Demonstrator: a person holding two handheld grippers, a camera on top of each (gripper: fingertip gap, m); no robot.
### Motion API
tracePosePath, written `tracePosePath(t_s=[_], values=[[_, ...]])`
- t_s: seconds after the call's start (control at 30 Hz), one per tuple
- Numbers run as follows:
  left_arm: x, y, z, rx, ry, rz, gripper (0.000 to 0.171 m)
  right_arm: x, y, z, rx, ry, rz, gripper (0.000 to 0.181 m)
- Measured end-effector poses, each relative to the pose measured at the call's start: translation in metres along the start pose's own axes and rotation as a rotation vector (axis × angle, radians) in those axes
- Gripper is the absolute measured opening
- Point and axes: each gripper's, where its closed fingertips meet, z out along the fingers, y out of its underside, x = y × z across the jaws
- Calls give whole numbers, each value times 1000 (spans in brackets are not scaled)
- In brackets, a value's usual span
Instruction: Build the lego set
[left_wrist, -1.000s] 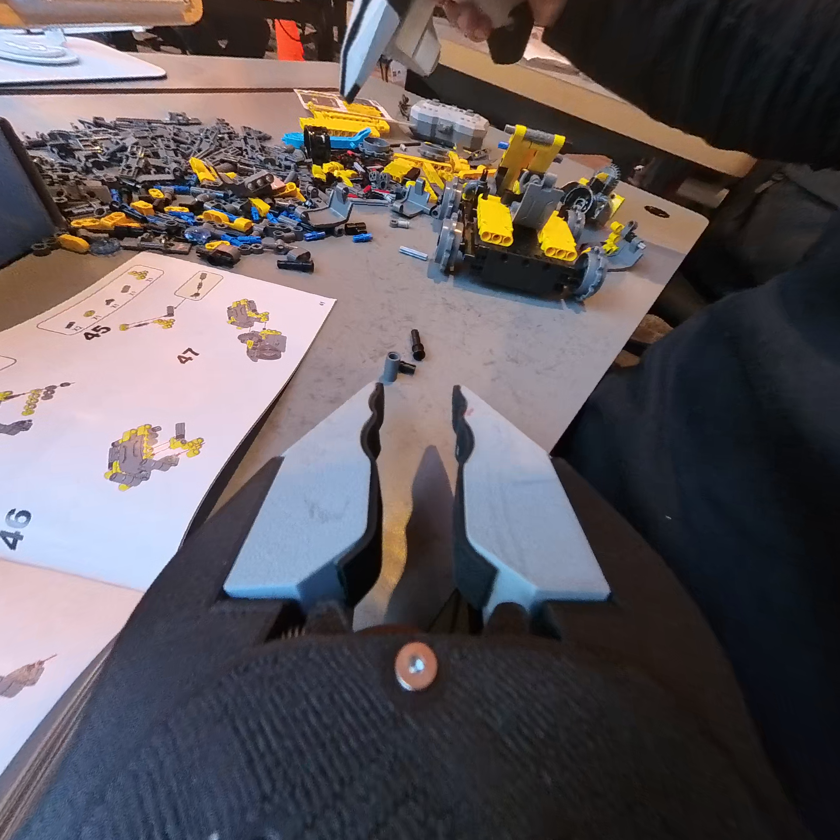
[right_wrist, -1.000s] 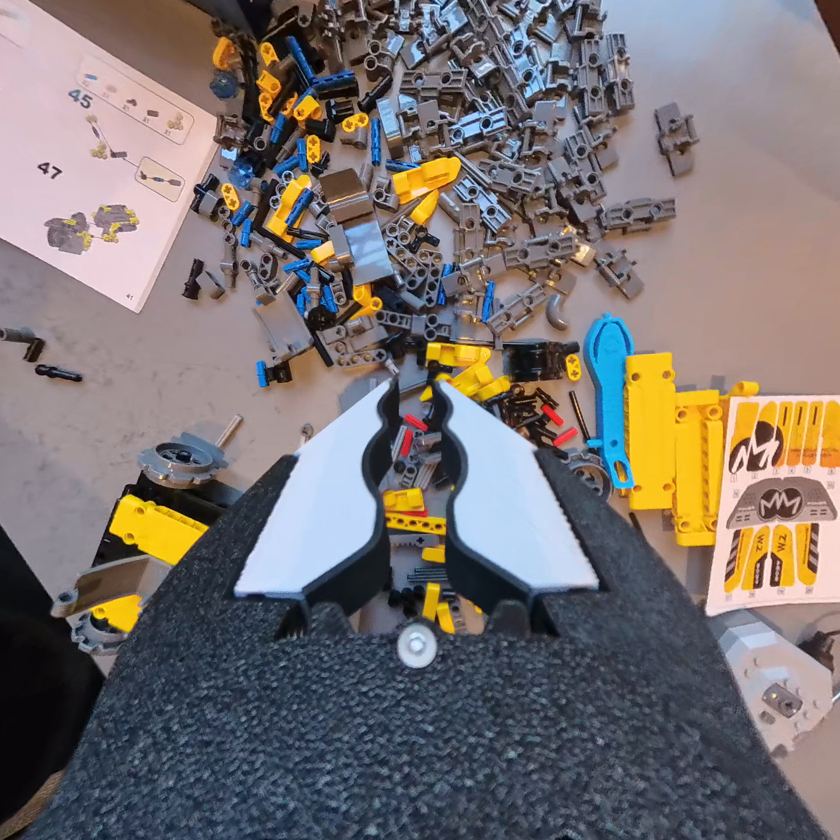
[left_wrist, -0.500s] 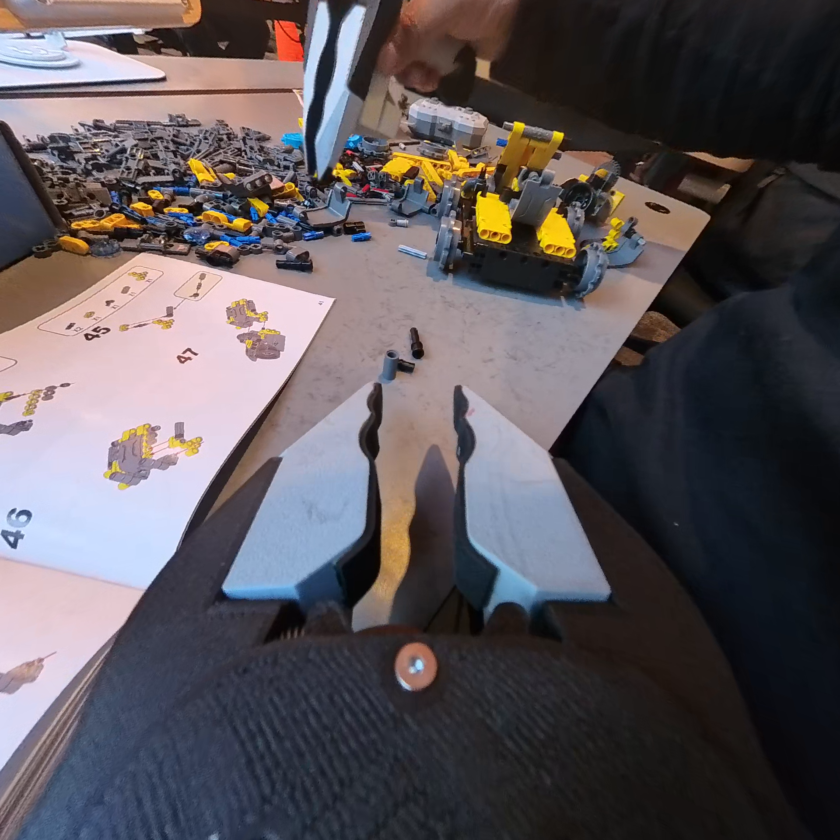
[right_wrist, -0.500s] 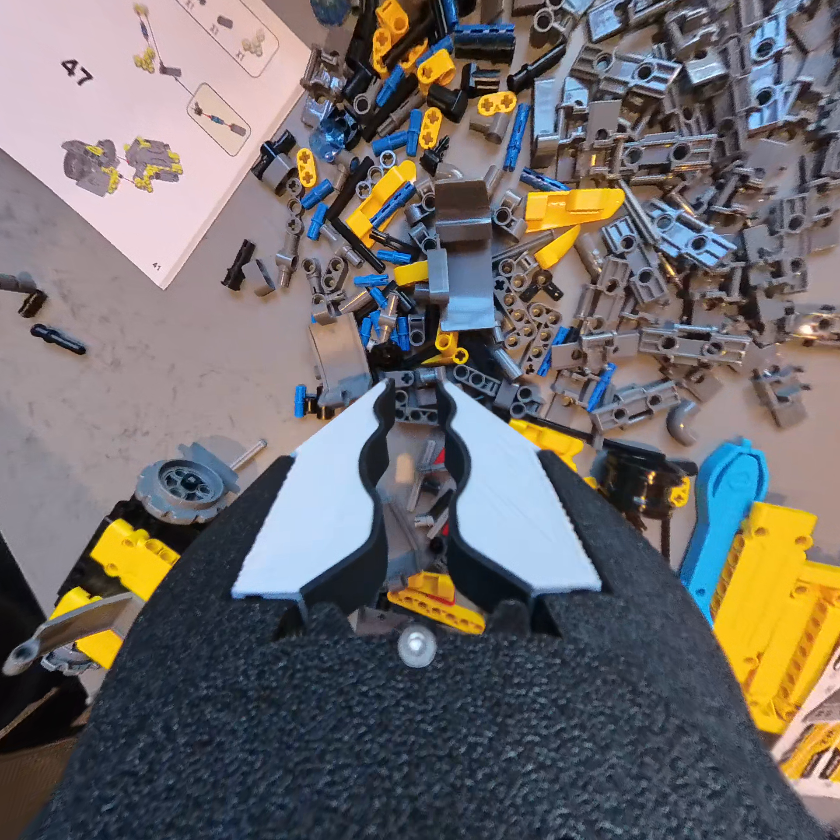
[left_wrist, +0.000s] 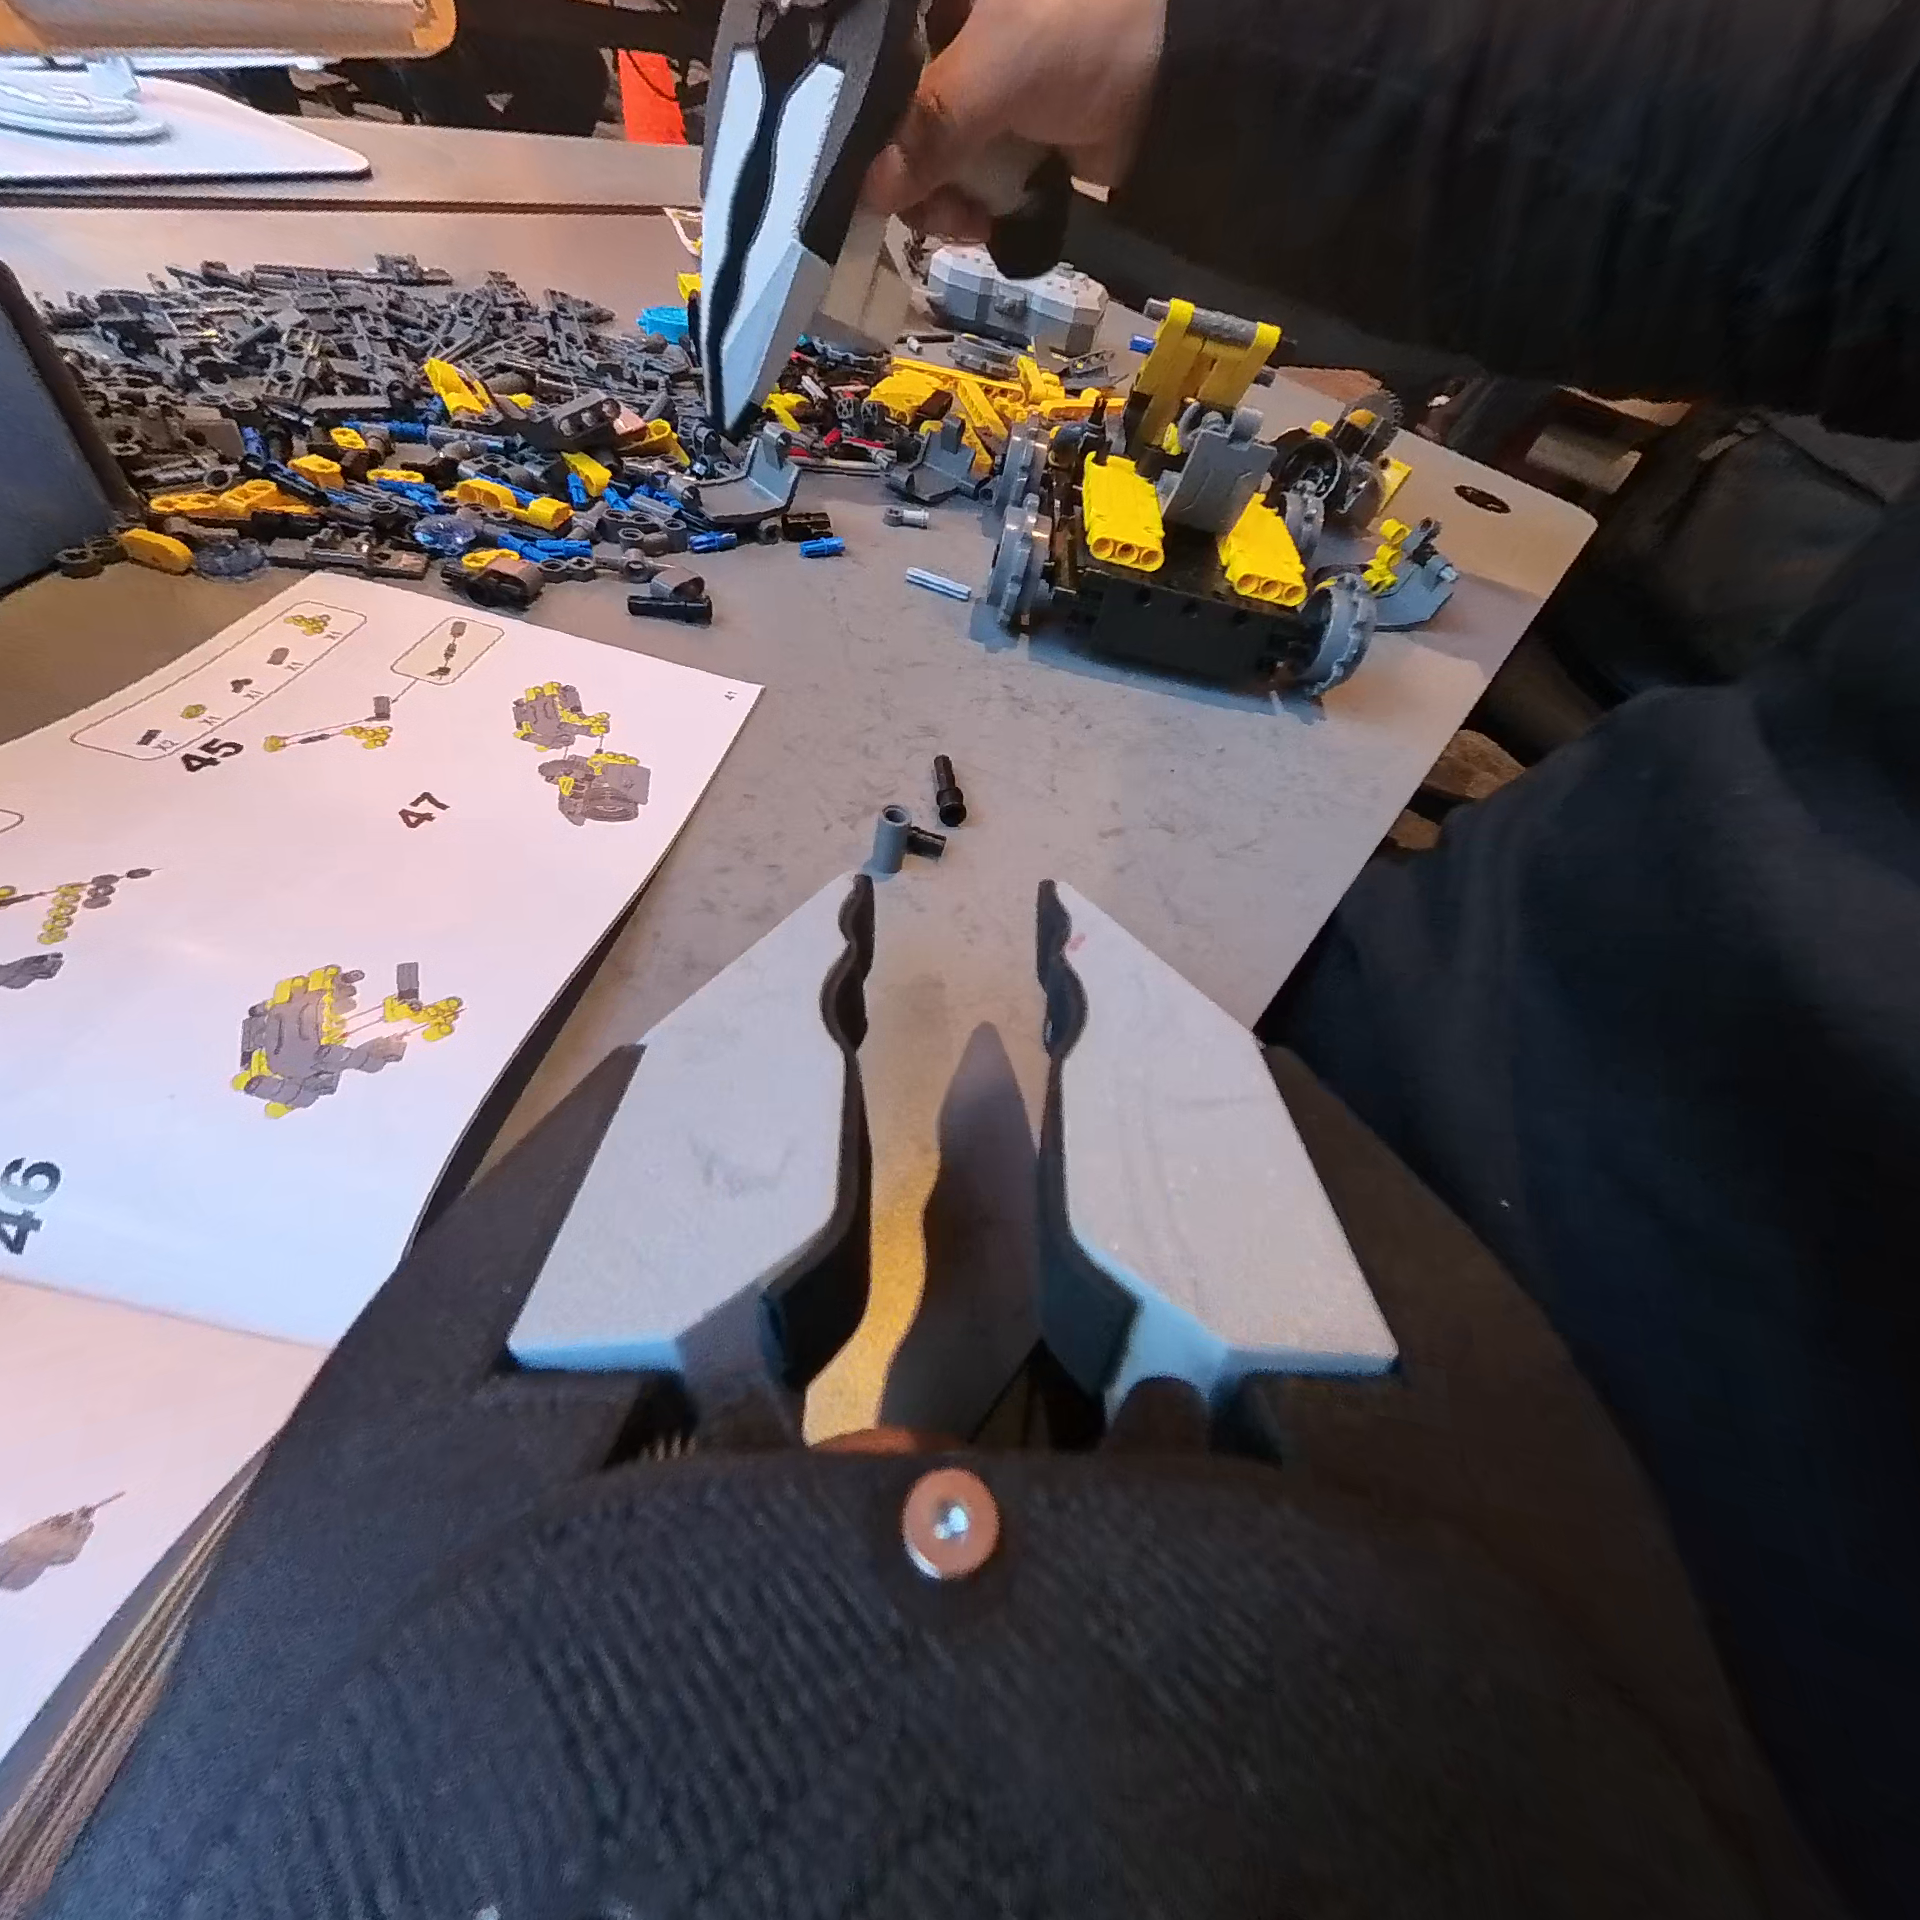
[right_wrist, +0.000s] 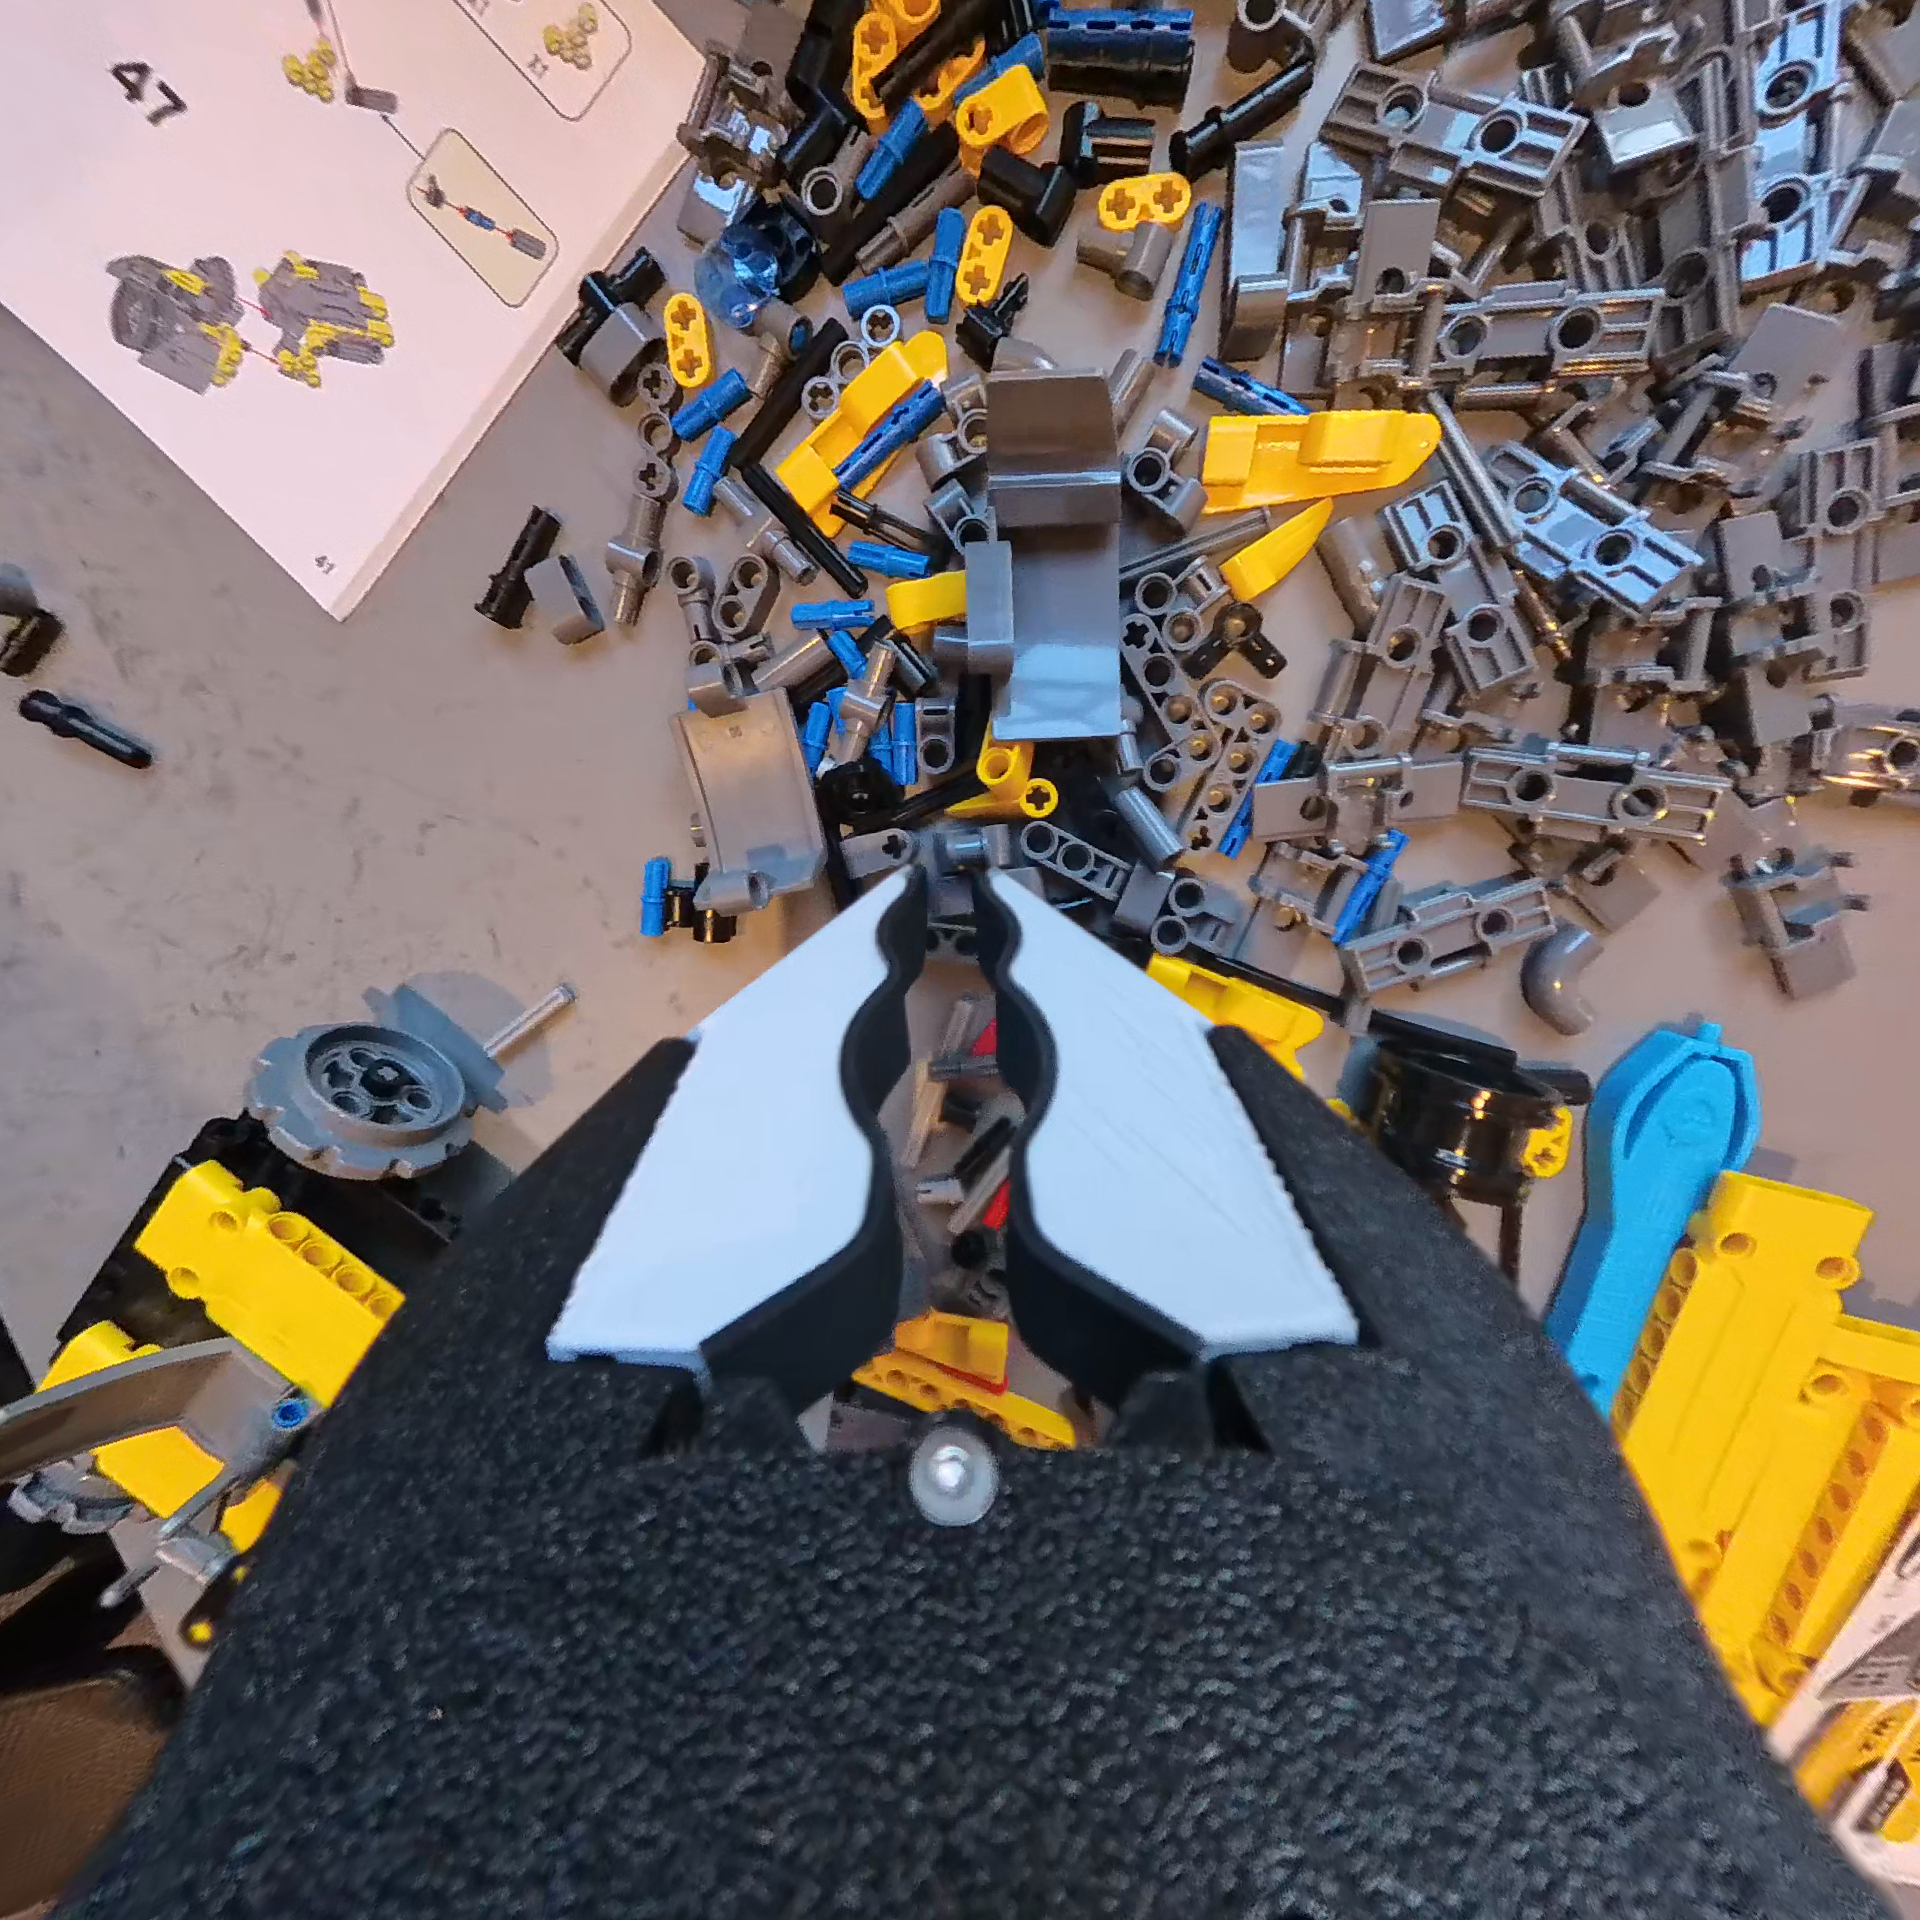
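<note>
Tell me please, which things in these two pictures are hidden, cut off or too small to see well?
- Right gripper, right wrist view: its tips close around a small grey piece; the fingers hide whether they grip it.
- Half-built yellow vehicle, right wrist view: cut off by the left edge and covered by the gripper body.
- Sticker sheet, right wrist view: only a corner shows at the right edge.
- Instruction booklet, left wrist view: cut off by the left edge.
</note>
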Motion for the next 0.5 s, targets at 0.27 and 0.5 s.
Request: tracePosePath(t_s=[0.27,0.5], values=[[1,-1,-1,8,6,-3,31,1,-6,4,4,-12,20,17],[0,-1,-2,12,11,-13,31,-3,-6,6,-12,-14,-14,7]])
